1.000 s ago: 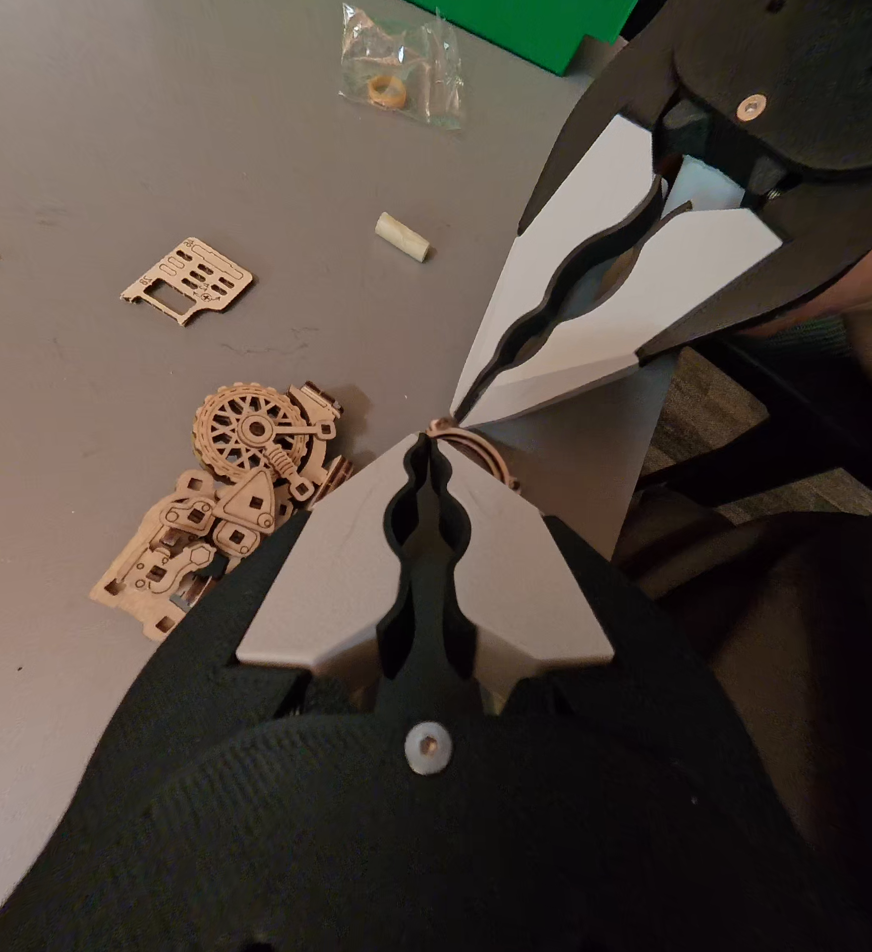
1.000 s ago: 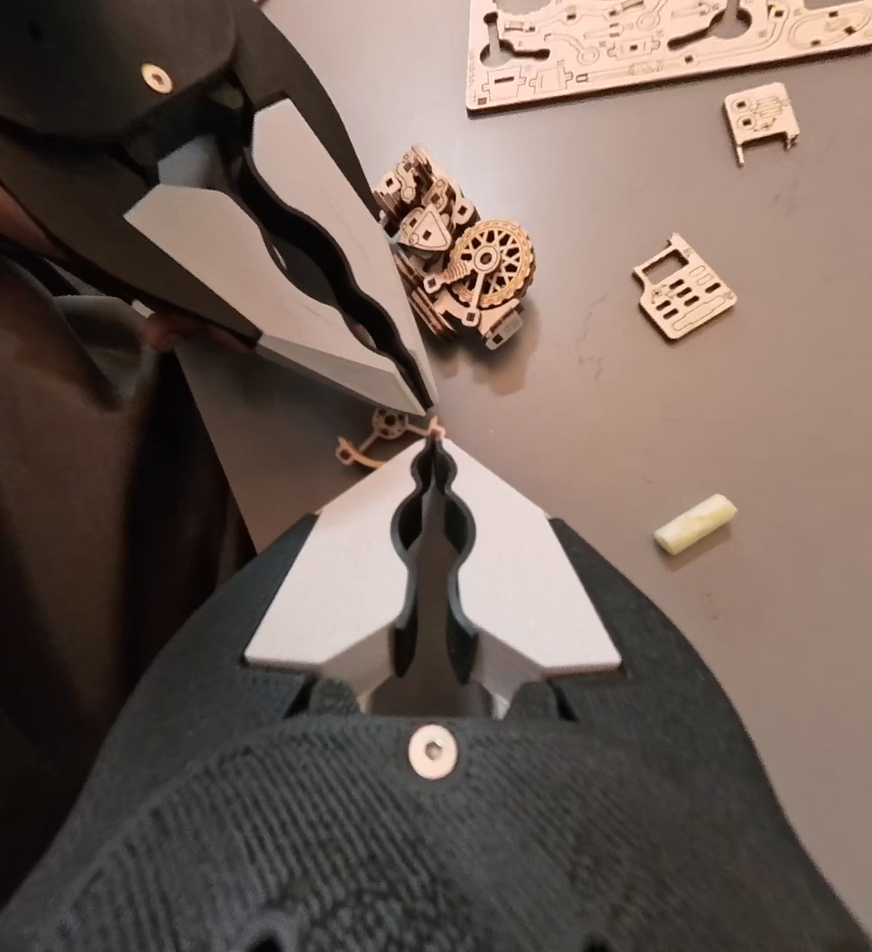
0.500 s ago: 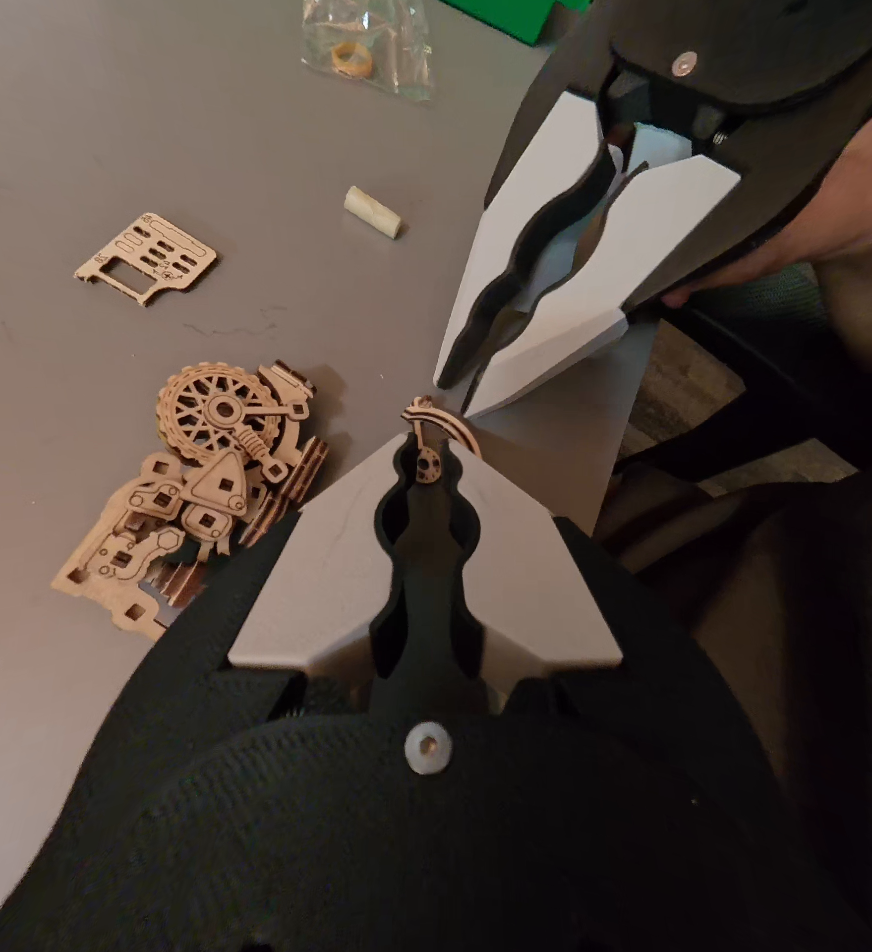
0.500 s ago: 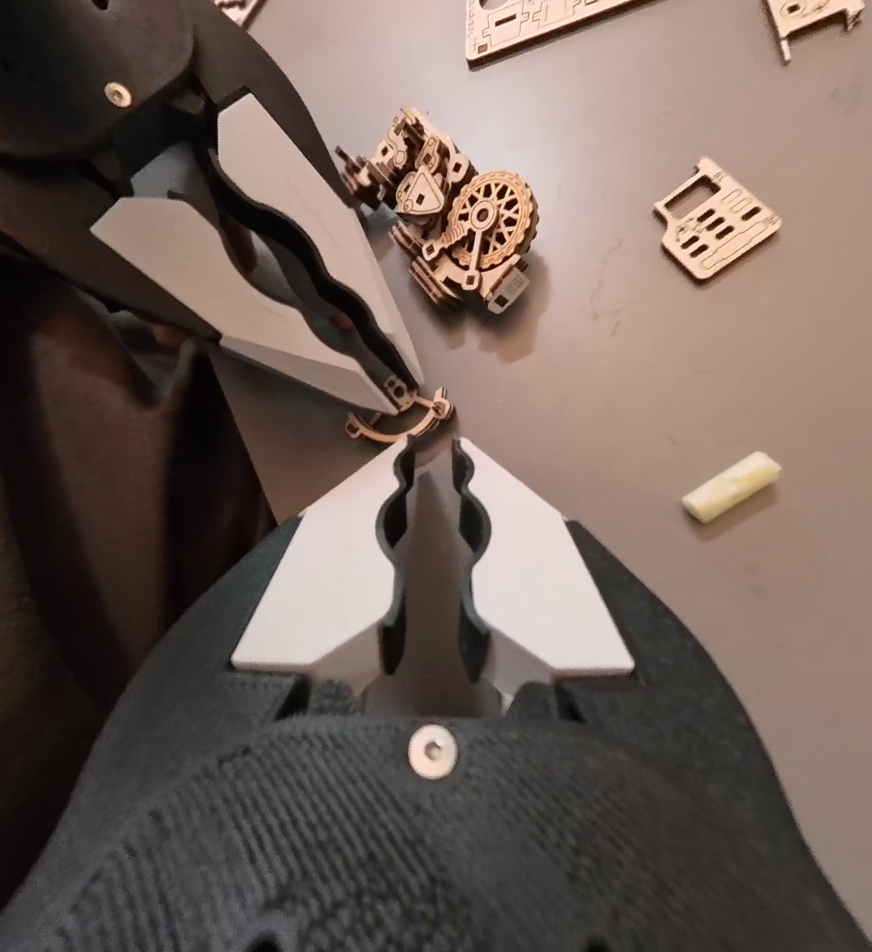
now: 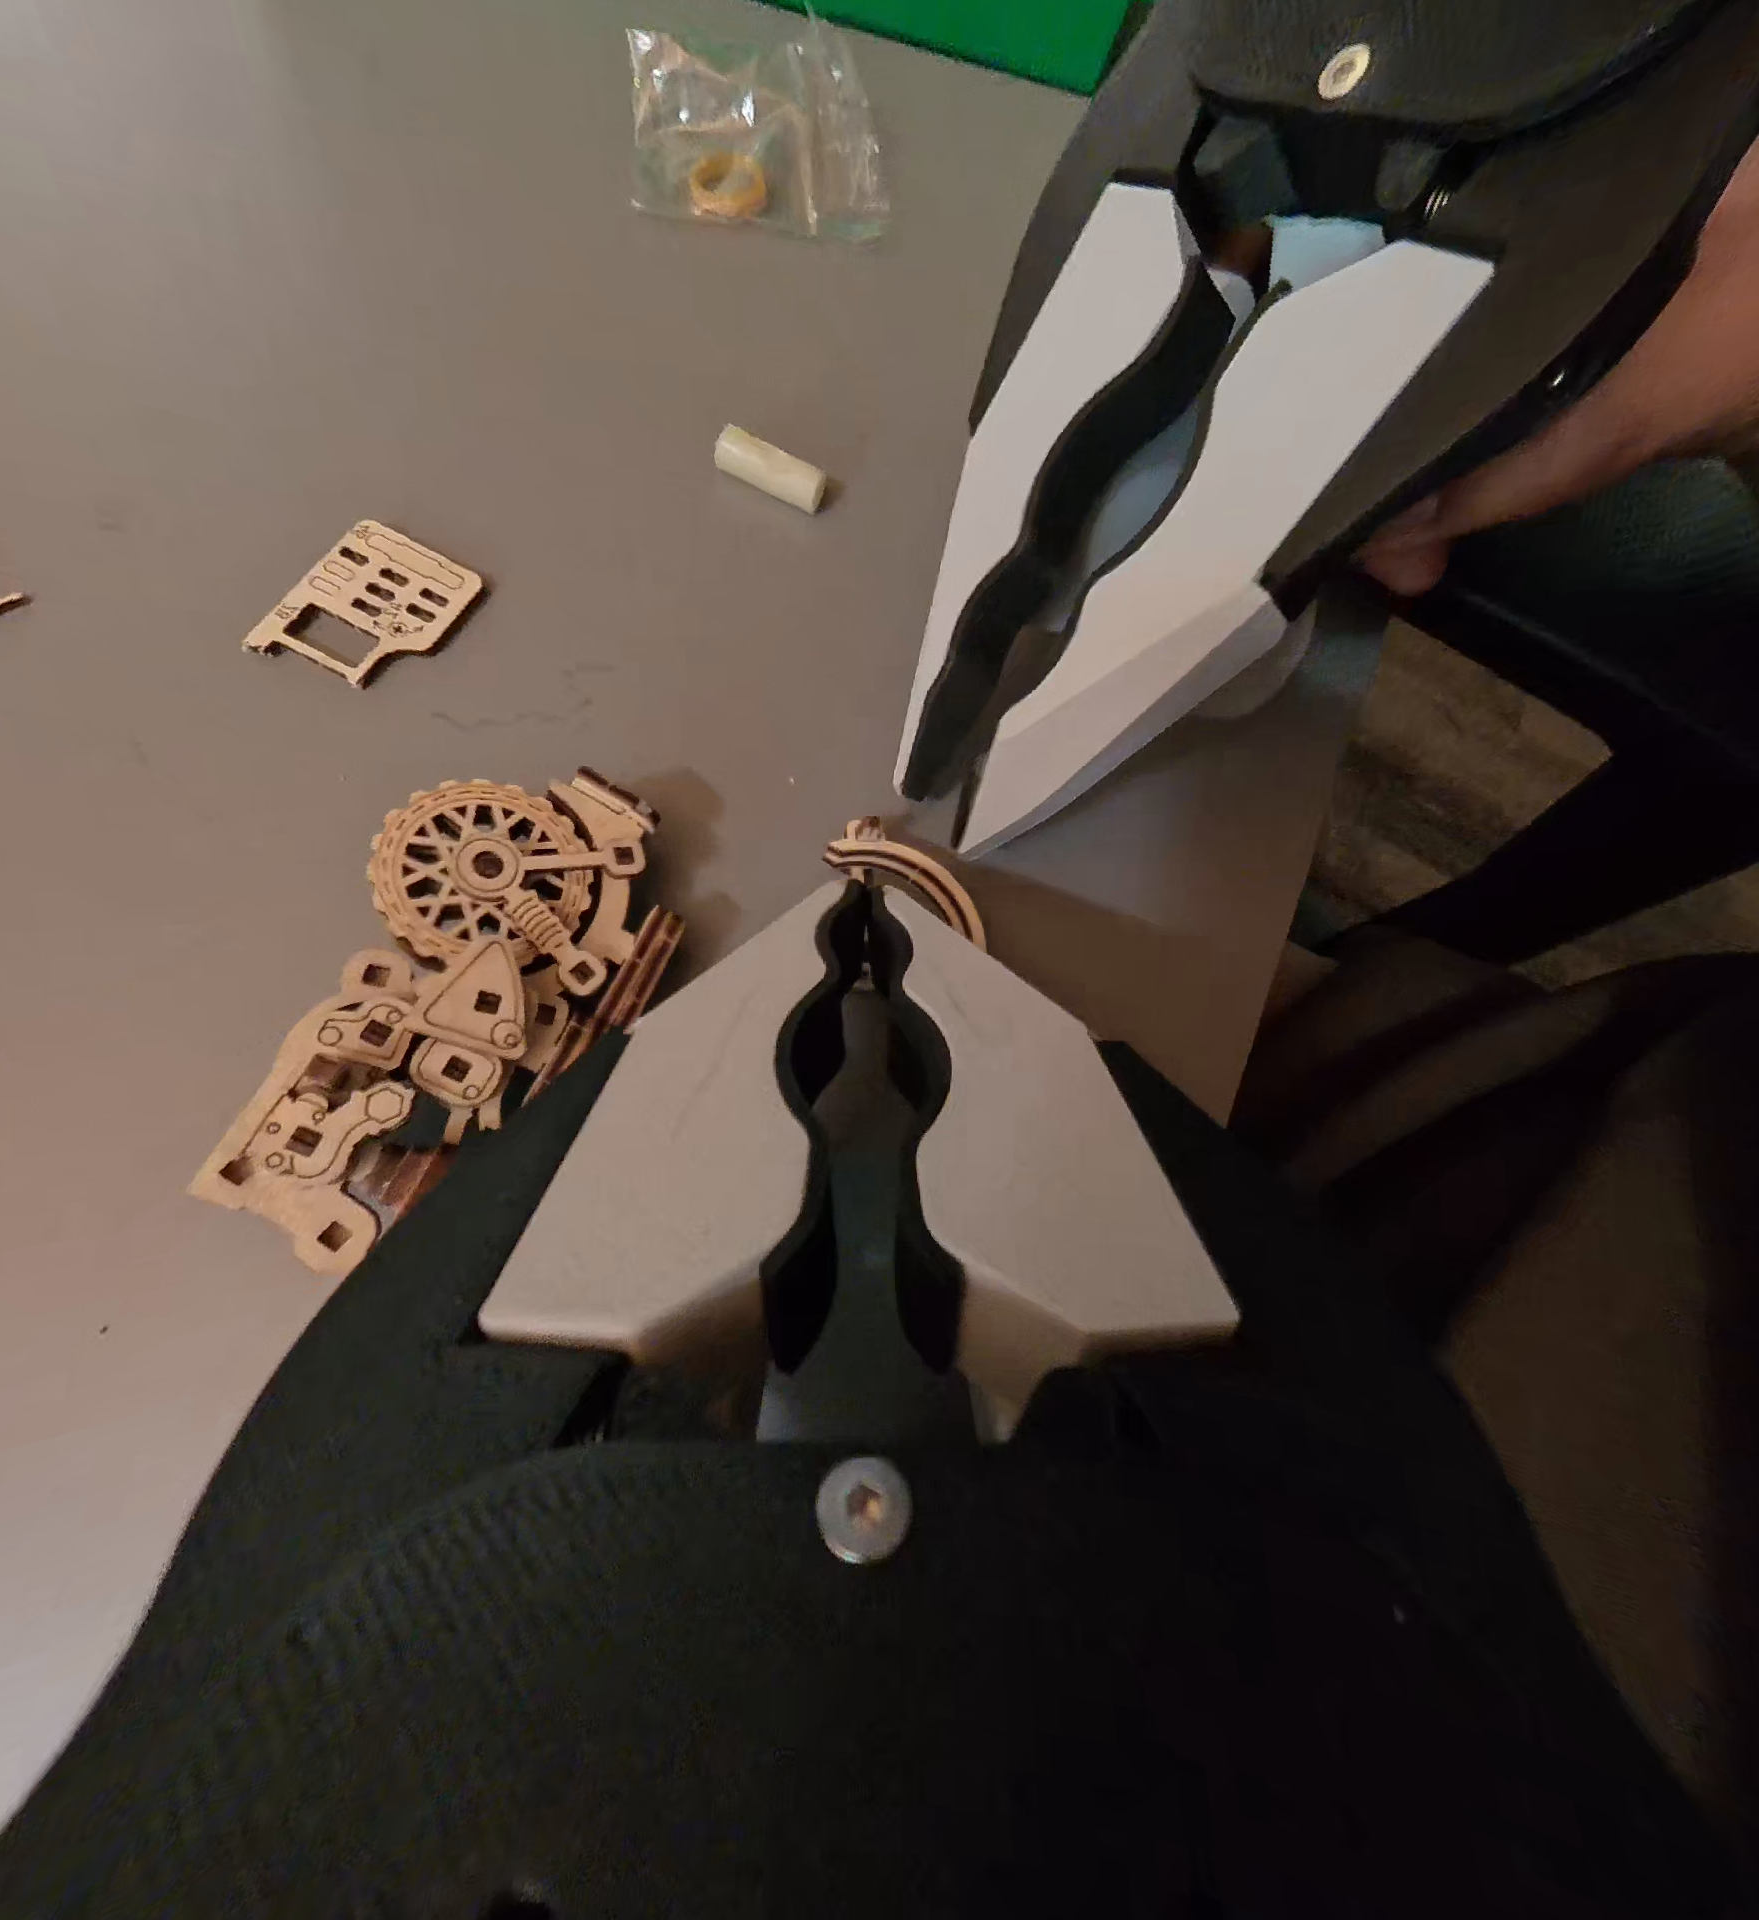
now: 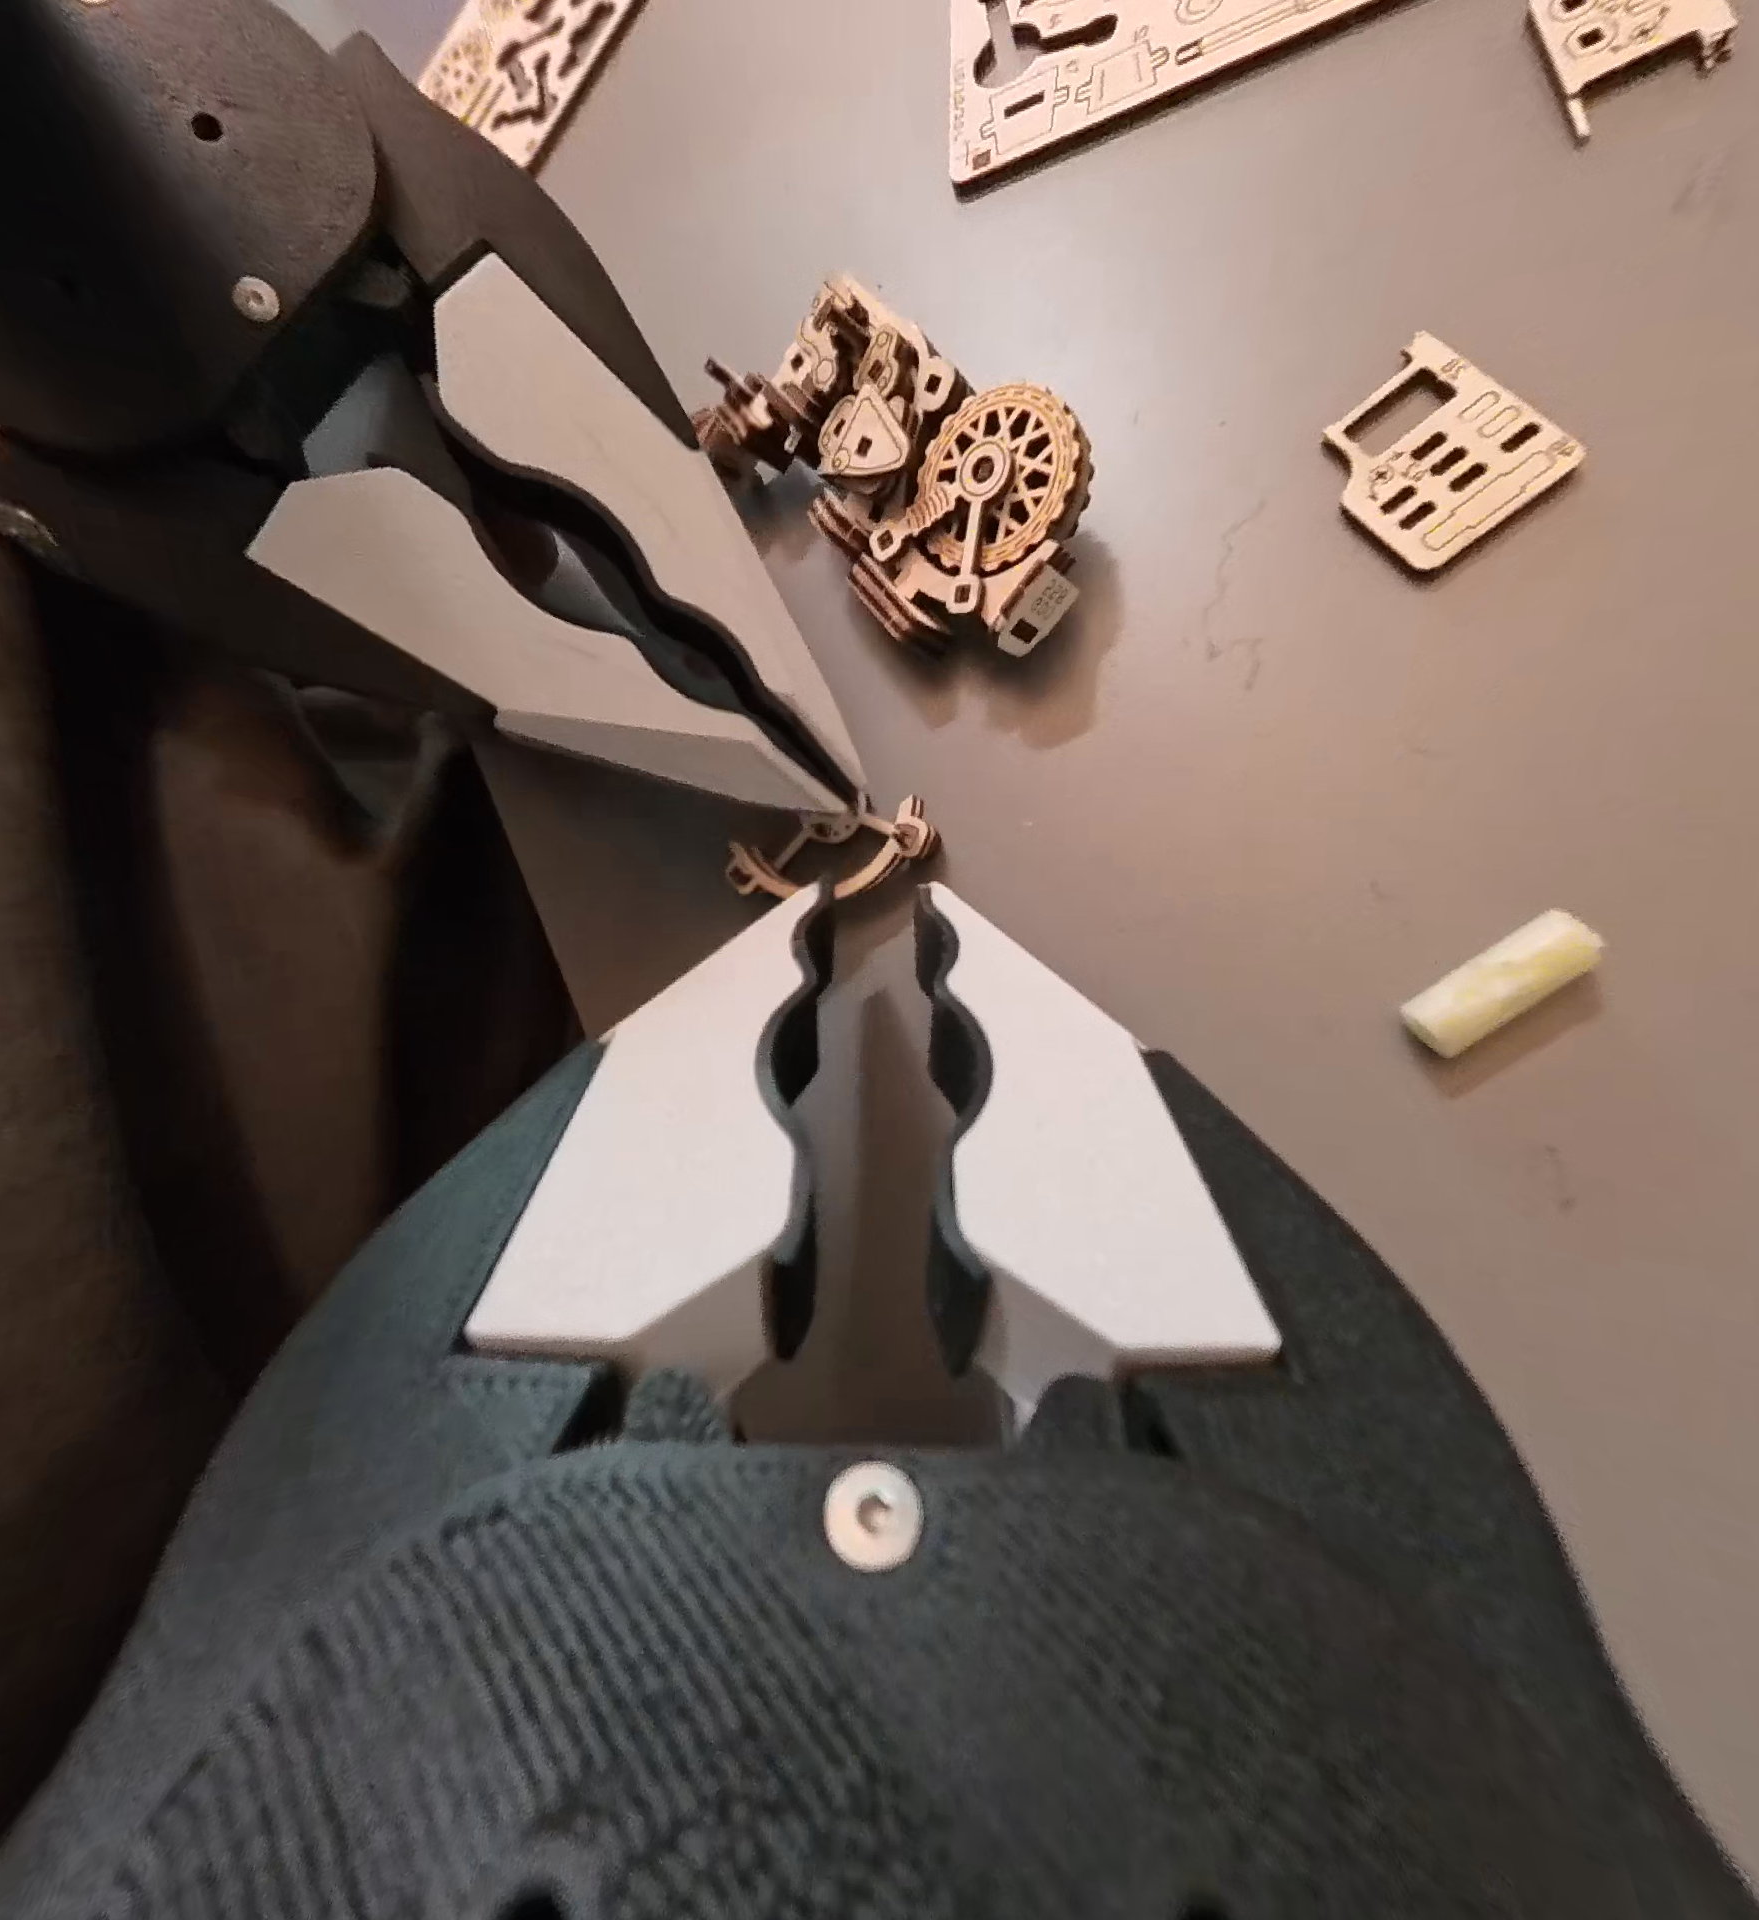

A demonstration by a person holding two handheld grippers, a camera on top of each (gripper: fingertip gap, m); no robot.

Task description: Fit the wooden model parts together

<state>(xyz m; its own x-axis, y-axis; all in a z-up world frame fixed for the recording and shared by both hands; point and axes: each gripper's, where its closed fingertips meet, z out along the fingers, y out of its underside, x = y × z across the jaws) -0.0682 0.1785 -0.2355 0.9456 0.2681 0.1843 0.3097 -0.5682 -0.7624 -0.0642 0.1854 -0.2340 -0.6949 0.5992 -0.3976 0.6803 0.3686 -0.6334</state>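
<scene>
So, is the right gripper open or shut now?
Open. The right gripper shows a clear gap between its fingertips and holds nothing; the curved wooden part is pinched only by the left gripper.

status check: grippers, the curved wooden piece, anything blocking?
Left gripper shut on curved wooden piece, held at table edge. Right gripper open, empty, tips just short of it. Partly built wooden model apart on table; nothing between.

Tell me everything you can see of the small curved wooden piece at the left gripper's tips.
The curved wooden piece is a thin, pale laser-cut arc with dark burnt edges, a notched tab at each end and spokes meeting at a small holed hub. The left gripper is shut on the hub, holding it above the grey table. The right gripper, open, is close beside it.
</scene>
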